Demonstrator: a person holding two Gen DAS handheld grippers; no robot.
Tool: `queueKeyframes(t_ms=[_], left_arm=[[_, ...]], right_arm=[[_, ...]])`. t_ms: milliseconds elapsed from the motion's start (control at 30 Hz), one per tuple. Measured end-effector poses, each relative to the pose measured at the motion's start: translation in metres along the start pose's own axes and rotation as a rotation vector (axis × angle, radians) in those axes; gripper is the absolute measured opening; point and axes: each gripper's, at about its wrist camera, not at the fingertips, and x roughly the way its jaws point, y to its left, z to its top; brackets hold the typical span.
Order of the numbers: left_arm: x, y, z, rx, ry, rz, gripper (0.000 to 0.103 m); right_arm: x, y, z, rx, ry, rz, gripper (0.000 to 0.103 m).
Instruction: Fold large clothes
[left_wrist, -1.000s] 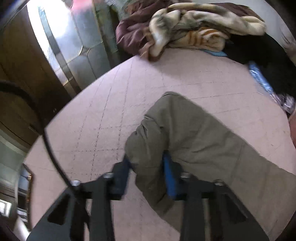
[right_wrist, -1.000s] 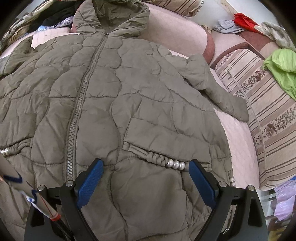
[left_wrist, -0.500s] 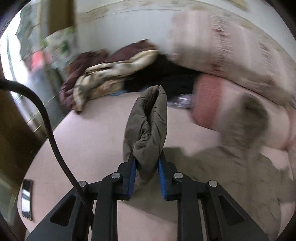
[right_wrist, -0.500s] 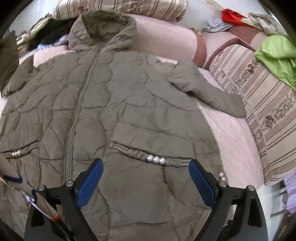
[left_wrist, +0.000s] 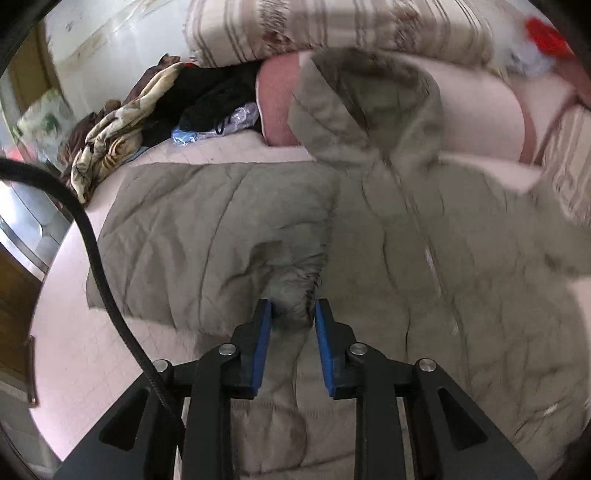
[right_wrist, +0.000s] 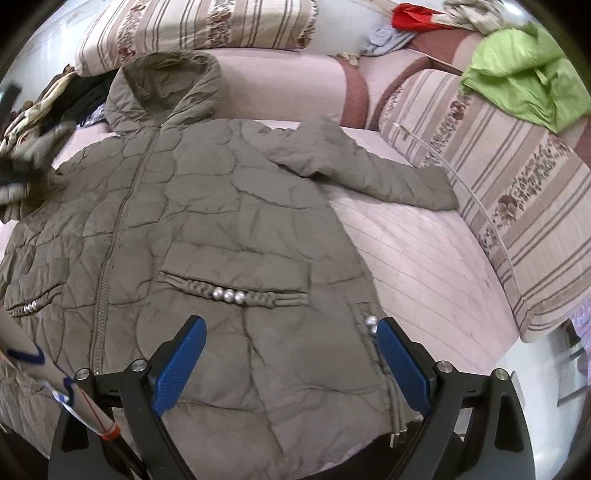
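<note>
The olive quilted coat (right_wrist: 207, 236) lies front-up across the pink sofa seat (right_wrist: 417, 258), hood (right_wrist: 162, 88) propped against the seat's back cushion, zipper (right_wrist: 110, 258) closed down the middle. The left gripper (left_wrist: 291, 321) is clamped on the cuff of one sleeve (left_wrist: 207, 229), which is drawn across the coat's chest. The right gripper (right_wrist: 291, 354) hovers over the hem near the zipper's lower end, jaws wide apart with nothing between them. The other sleeve (right_wrist: 369, 173) lies flat, stretched away from the zipper toward the striped cushion (right_wrist: 517, 206).

The padding looks soft, puffy and light, so it should bend easily but spring back and hold air; the shell looks smooth and may slide. Cuffs, hem corners and shoulder seams seem the surest places to pinch, since bunched fabric gives the pads something to bite
</note>
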Motion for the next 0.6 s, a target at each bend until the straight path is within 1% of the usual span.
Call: queueKeyframes(t_ms=[67, 133, 167, 200, 233, 267, 300, 400, 500, 600], left_arm=[[-0.006, 0.004, -0.013, -0.012, 0.017, -0.036, 0.025], [-0.02, 0.011, -0.024, -0.036, 0.02, -0.069, 0.036], [-0.022, 0.013, -0.027, -0.045, 0.016, -0.076, 0.048], [-0.032, 0.019, -0.032, -0.061, 0.001, -0.086, 0.055], [-0.039, 0.025, -0.037, -0.074, -0.012, -0.09, 0.057], [-0.045, 0.031, -0.042, -0.088, -0.022, -0.09, 0.061], [-0.052, 0.039, -0.048, -0.105, -0.028, -0.089, 0.063], [-0.058, 0.063, -0.061, -0.153, -0.035, -0.068, 0.064], [-0.055, 0.087, -0.07, -0.156, -0.045, -0.009, 0.064], [-0.046, 0.114, -0.081, -0.181, -0.057, 0.07, 0.064]], right_arm=[[-0.003, -0.006, -0.001, 0.007, -0.007, 0.002, 0.096], [-0.005, -0.007, -0.001, 0.006, -0.009, 0.005, 0.096], [-0.005, -0.007, -0.001, 0.007, -0.009, 0.011, 0.096], [-0.005, -0.006, -0.001, 0.009, -0.008, 0.02, 0.096], [-0.006, -0.005, 0.0, 0.014, -0.005, 0.036, 0.096], [-0.006, -0.002, 0.001, 0.019, -0.002, 0.057, 0.096], [-0.007, 0.001, 0.002, 0.021, 0.002, 0.074, 0.096], [-0.009, 0.014, 0.012, 0.03, 0.016, 0.171, 0.096], [-0.014, 0.031, 0.023, 0.022, 0.001, 0.231, 0.096], [-0.012, 0.066, 0.039, -0.059, -0.018, 0.265, 0.096]])
